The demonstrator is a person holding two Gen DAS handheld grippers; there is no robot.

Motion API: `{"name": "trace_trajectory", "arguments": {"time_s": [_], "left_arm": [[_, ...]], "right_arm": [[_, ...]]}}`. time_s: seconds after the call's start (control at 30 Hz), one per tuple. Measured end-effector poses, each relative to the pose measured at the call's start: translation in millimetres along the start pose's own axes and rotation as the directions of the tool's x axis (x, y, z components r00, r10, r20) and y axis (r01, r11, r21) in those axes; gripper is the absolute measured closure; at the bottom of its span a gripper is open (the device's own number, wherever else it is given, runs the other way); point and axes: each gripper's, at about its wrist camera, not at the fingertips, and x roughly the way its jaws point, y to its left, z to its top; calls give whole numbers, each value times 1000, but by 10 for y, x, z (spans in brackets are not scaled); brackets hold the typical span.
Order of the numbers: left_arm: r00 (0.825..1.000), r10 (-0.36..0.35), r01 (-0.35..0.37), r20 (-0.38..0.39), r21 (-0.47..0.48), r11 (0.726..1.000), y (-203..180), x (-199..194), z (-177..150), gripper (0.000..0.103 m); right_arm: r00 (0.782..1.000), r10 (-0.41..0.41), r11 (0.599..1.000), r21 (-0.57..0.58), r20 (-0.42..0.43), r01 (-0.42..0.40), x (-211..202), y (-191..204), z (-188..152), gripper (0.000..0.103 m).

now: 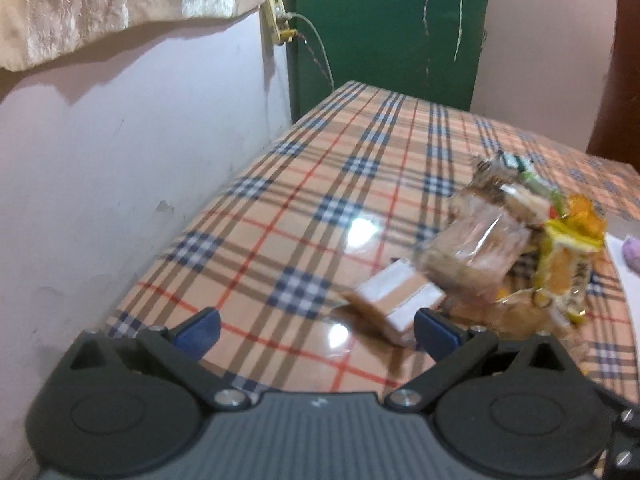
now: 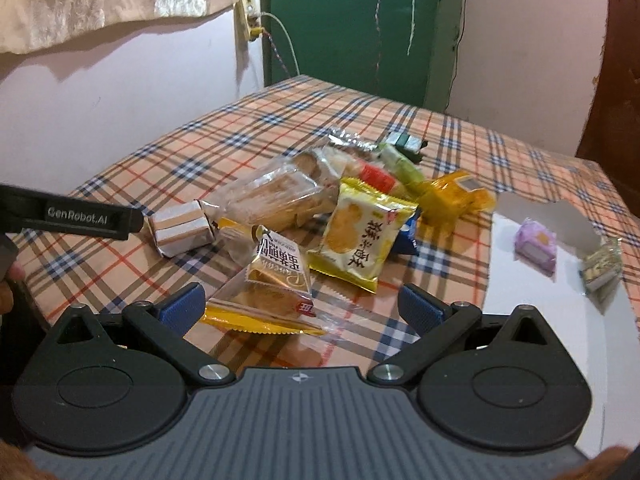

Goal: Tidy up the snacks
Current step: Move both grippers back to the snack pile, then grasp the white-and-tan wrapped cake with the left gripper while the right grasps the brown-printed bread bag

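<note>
In the right wrist view a heap of snacks lies on the plaid tablecloth (image 2: 132,160): a gold-and-clear packet (image 2: 272,292), a yellow packet (image 2: 360,232), a clear biscuit pack (image 2: 276,196) and a brown-and-white striped block (image 2: 182,232). My right gripper (image 2: 300,308) is open, and the gold-and-clear packet lies between its fingers on the table. One finger (image 2: 80,216) of my left gripper reaches in from the left, next to the striped block. In the left wrist view my left gripper (image 1: 318,332) is open, with the striped block (image 1: 396,300) just ahead of its right finger.
A white open box (image 2: 540,312) sits at the right with a purple snack (image 2: 536,246) and a greenish snack (image 2: 602,268) in it. A pale wall (image 1: 120,160) borders the table's left side. A green door (image 2: 344,20) stands behind. A hand (image 2: 8,284) shows at the left edge.
</note>
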Motion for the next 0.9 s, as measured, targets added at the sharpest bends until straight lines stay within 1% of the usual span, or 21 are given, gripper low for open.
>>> {"name": "trace_trajectory", "arguments": {"time_s": [0.03, 0.13, 0.23, 0.37, 0.43, 0.5, 0.57, 0.6, 0.67, 0.7, 0.73, 0.77, 0.83, 0.87, 0.9], "left_arm": [[1000, -1, 1, -9, 1, 1000, 4, 32, -10, 1], [999, -40, 41, -17, 19, 999, -28, 113, -39, 1], [998, -66, 66, 3, 93, 994, -115, 192, -47, 1], [995, -98, 90, 29, 205, 975, -225, 334, 0, 1], [994, -101, 89, 34, 250, 964, -265, 412, 25, 1], [992, -120, 107, 26, 282, 953, -299, 493, 52, 1], [991, -132, 123, 11, 301, 946, -342, 551, 60, 2], [991, -134, 123, 14, 312, 942, -366, 563, 49, 3], [989, -143, 126, 28, 323, 938, -402, 554, 18, 8], [988, -151, 133, 31, 325, 937, -413, 533, 6, 14], [986, -163, 145, 31, 320, 936, -411, 526, -3, 22], [984, -177, 160, 29, 307, 938, -417, 520, -8, 27], [977, -210, 194, 24, 289, 938, -443, 514, -12, 46], [976, -217, 201, 25, 290, 936, -465, 497, -20, 47], [976, -217, 199, 28, 292, 936, -483, 482, -37, 52]], "right_arm": [[1000, 7, 1000, 5, -7, -7, 36, -11, 8, 0], [999, 34, 999, 31, -29, -34, 158, -42, 36, 0], [997, 54, 998, 46, -50, -51, 280, -61, 64, 0], [993, 93, 994, 69, -73, -88, 409, -57, 102, 0], [990, 109, 992, 78, -89, -102, 481, -25, 120, 0], [986, 129, 989, 92, -101, -120, 567, -39, 145, 0], [986, 128, 987, 110, -107, -116, 617, -50, 151, 0], [985, 129, 986, 118, -112, -116, 636, -73, 144, 12], [983, 142, 982, 139, -116, -125, 672, -134, 128, 31], [983, 146, 980, 154, -109, -129, 666, -184, 107, 37], [985, 140, 979, 161, -102, -122, 647, -222, 92, 37], [986, 139, 979, 163, -97, -122, 639, -254, 84, 36], [984, 148, 977, 171, -97, -131, 643, -277, 84, 32], [983, 157, 975, 173, -97, -139, 661, -272, 93, 15], [983, 157, 975, 172, -97, -139, 676, -257, 102, 3]]}}
